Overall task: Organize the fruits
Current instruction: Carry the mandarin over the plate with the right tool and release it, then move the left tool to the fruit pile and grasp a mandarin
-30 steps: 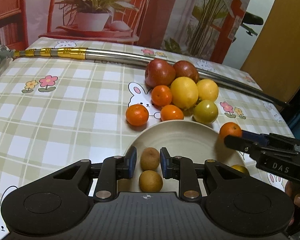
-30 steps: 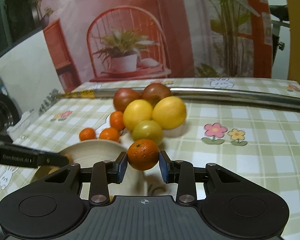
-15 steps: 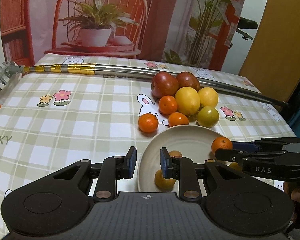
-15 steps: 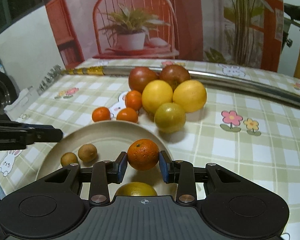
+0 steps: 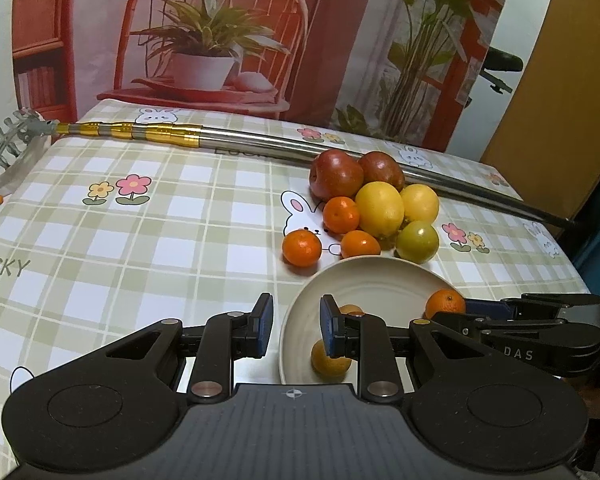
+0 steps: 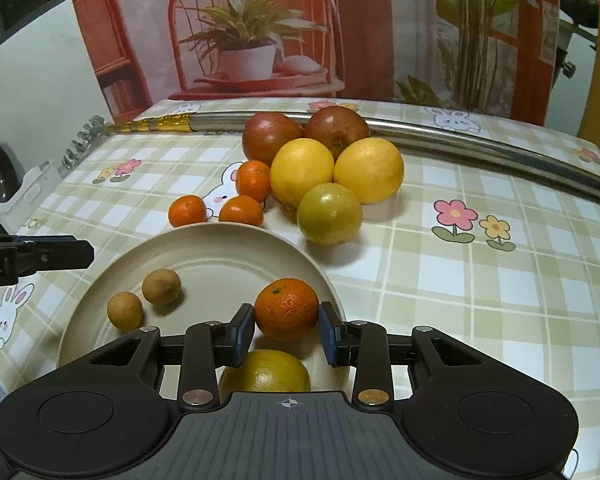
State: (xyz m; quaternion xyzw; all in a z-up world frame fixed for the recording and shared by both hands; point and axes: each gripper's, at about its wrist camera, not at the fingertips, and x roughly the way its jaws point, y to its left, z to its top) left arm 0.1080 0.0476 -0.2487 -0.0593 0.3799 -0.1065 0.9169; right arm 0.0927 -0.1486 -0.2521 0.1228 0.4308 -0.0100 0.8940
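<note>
A cream plate (image 6: 220,236) holds two small brown fruits (image 6: 161,287) and a yellow fruit (image 6: 264,372) at its near side. My right gripper (image 6: 286,320) is shut on a mandarin (image 6: 286,314) just above the plate's right part. In the left wrist view the same mandarin (image 5: 444,304) hangs over the plate (image 5: 372,280) in the right gripper (image 5: 446,309). My left gripper (image 5: 296,326) is shut with nothing between its pads, at the plate's left rim. Behind the plate lies a pile: two red apples (image 6: 272,136), two yellow citrus (image 6: 302,172), a green-yellow fruit (image 6: 329,214) and three mandarins (image 6: 187,211).
A long steel pole (image 5: 260,146) with gold bands and a rake head (image 5: 4,148) lies across the back of the checked tablecloth. The table ends at the right (image 5: 568,248). A printed backdrop of a chair and potted plant stands behind.
The right gripper has carried the mandarin from beside the plate to over its right part. The left gripper has drawn back and left, so the brown fruits no longer sit in front of its fingers.
</note>
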